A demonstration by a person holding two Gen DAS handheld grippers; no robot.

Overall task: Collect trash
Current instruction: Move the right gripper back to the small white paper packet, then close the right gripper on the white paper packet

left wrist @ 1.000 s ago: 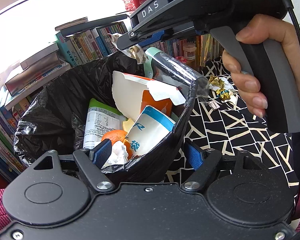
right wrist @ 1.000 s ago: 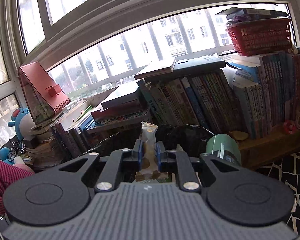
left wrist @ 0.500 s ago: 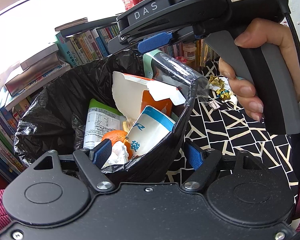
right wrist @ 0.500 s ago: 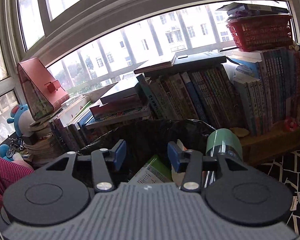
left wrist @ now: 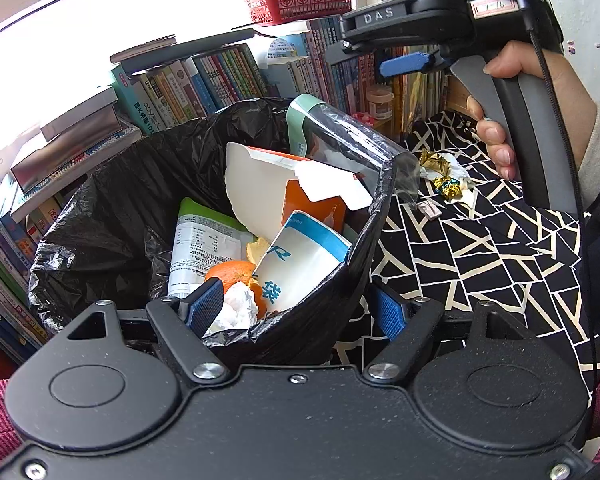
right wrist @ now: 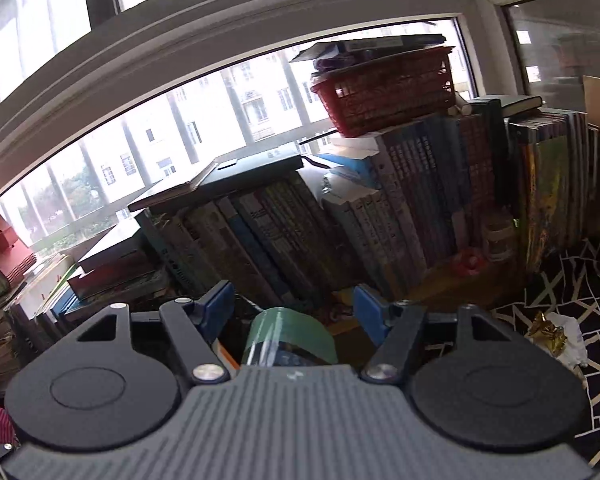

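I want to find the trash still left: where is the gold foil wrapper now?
In the left wrist view the gold foil wrapper lies on the black-and-white cloth, just right of the black trash bag and below the person's hand.

- Daylight comes through the window [right wrist: 204, 128], blown out to white in the upper left of the left wrist view.
- The right wrist view looks softly blurred, probably from motion; the books [right wrist: 300, 232] stand dim against the backlight.
- Fisheye bending curves the edges of both views.
- The trash bin [left wrist: 112, 216] interior appears sharp and evenly lit.
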